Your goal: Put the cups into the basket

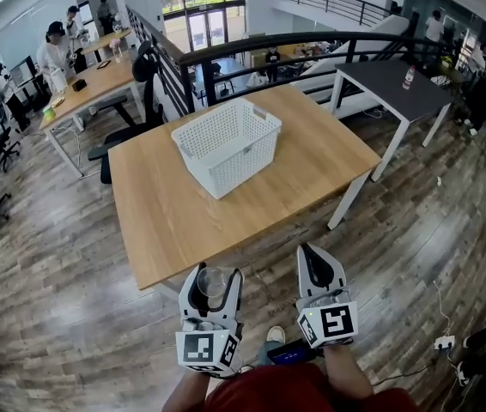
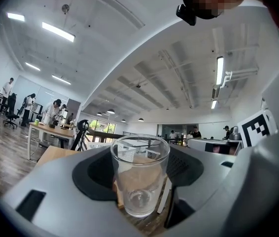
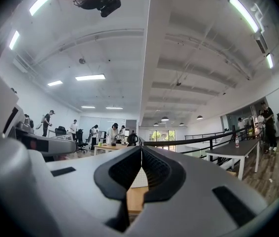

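Your left gripper [image 1: 213, 278] has its jaws spread wide and pinching a clear, tapered drinking cup [image 2: 139, 179]. The dark pads press on both of its sides. The cup stands upright with its mouth up, in the lower middle of the left gripper view. In the head view it sits at lower centre-left, over the wood-plank floor [image 1: 45, 316] just off the near edge of the light wooden table [image 1: 166, 221].

Your right gripper [image 3: 140, 168] has its jaws pressed together with nothing between them. In the head view it is beside the left one, at lower centre-right, also short of the table edge.

The white perforated plastic basket [image 1: 245, 157] stands on the table in the upper middle of the head view, well apart from both grippers.

Further out, a grey table [image 1: 389, 82] stands at the upper right. People are at long wooden desks [image 1: 97, 80] in the upper left.
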The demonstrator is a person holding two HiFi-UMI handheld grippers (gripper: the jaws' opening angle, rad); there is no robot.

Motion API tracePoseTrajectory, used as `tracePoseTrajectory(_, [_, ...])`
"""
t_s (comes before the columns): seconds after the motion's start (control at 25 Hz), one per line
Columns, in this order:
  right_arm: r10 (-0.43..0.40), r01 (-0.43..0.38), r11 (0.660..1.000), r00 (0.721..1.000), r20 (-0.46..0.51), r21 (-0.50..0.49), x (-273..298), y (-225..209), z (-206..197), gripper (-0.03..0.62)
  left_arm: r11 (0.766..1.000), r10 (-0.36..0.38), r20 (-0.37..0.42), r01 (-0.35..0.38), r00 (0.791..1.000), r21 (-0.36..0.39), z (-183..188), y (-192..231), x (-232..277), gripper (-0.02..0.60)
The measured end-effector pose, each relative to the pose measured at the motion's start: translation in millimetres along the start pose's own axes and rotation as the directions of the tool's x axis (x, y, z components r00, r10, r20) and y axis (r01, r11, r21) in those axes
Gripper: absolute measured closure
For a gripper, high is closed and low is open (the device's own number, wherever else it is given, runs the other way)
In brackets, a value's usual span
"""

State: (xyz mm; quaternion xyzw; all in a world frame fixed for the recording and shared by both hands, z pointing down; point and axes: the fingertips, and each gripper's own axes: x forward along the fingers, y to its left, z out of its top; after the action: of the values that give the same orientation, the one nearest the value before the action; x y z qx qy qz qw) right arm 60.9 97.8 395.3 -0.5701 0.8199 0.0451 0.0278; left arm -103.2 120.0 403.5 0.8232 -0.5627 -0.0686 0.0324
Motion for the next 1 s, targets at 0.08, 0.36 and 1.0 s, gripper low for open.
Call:
tracePoseTrajectory(0.08, [-0.010,0.010,1.000,1.000,0.003,0.004,0.7,-11.7,-0.4,0.582,1.000,-0.010,-0.002,0.010,1.000,-0.003,-1.6,-7.6,10.5,0.296])
tracePoseTrajectory(0.36, [-0.046,0.046,0.999,0.999,0.000,0.024,2.5,-56.2,-5.5,0.582,0.999,-0.036,-0.007,0.036,0.999,-0.009,-4.1,-35.2,46.2,0.296])
tracePoseTrajectory(1.0, [0.025,-0.025,0.999,1.000,-0.010,0.025,49.6,-105.6,-16.8,0.582,0.999,0.034,-0.013,-0.034,0.999,0.002,-9.9,-49.3,110.5,0.296])
